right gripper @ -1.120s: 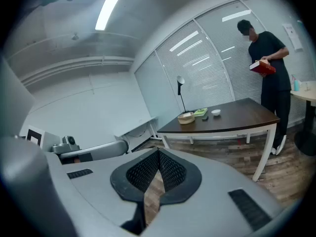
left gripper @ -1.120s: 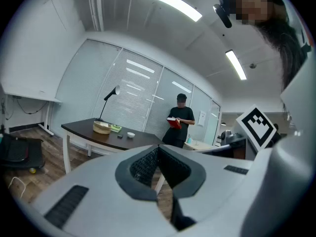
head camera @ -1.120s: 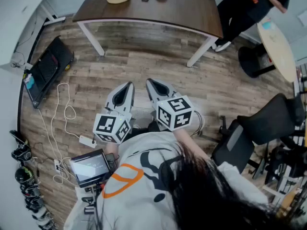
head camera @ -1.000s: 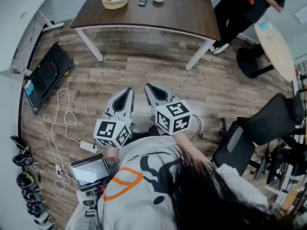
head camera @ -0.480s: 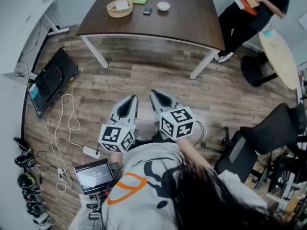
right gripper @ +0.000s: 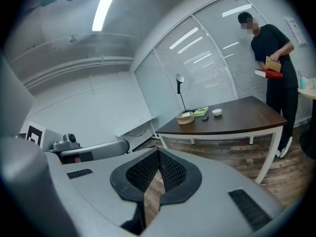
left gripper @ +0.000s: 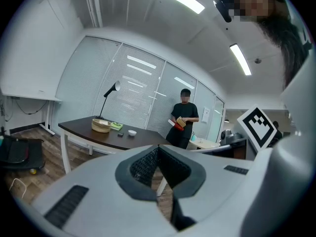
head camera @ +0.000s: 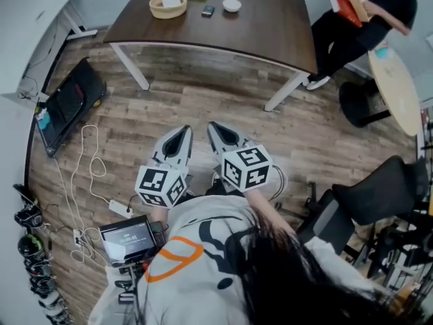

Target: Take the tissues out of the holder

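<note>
Left gripper (head camera: 178, 138): jaws pressed together, nothing between them
Right gripper (head camera: 216, 133): jaws together too, empty
Holder (head camera: 167, 5): round woven basket with something white inside, probably the tissues, at the far left end of the table (head camera: 264, 29)
Way to it: well ahead of both grippers and slightly left, across open floor; the left one looked nearer

Same table (head camera: 270, 26) across all three views

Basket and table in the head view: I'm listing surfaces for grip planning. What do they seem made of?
The round tan basket looks woven, wicker or straw, matte, by its ribbed wall. The dark brown tabletop is likely wood or veneer, smooth satin, with a faint sheen.
</note>
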